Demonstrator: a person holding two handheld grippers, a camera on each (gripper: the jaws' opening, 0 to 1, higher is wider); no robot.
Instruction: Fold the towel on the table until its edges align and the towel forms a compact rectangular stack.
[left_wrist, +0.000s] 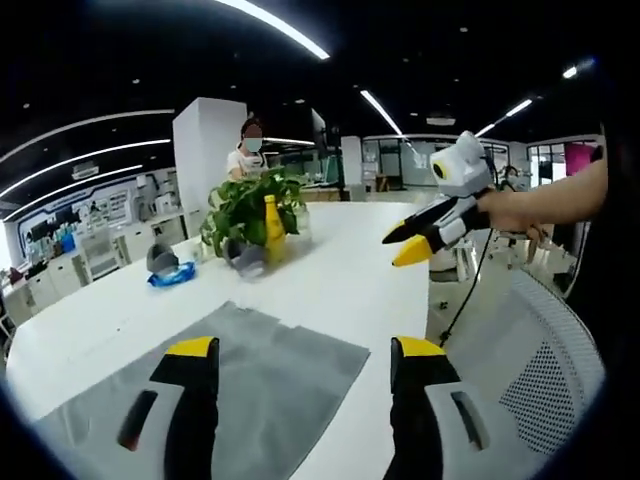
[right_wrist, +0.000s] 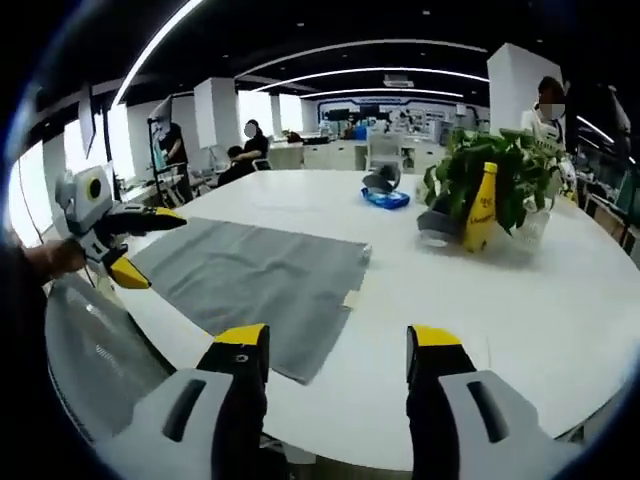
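A grey towel (left_wrist: 255, 385) lies spread flat on the white table (left_wrist: 350, 270), near its edge. My left gripper (left_wrist: 303, 350) hovers just above the towel, open, with nothing between its yellow-tipped jaws. The right gripper (left_wrist: 405, 242), held by a hand, floats above the table edge to the right of the towel. In the right gripper view the towel (right_wrist: 260, 270) lies ahead and left, with a small pale tag at its near corner. My right gripper (right_wrist: 340, 335) stands open over bare table (right_wrist: 500, 300). The left gripper (right_wrist: 150, 250) is at the towel's left end, jaws apart.
A potted plant (right_wrist: 500, 170) with a yellow bottle (right_wrist: 482, 208) stands mid-table, and a blue and grey item (right_wrist: 384, 196) lies beyond it. A white mesh chair (left_wrist: 545, 360) sits at the table's edge. People stand further back in the office.
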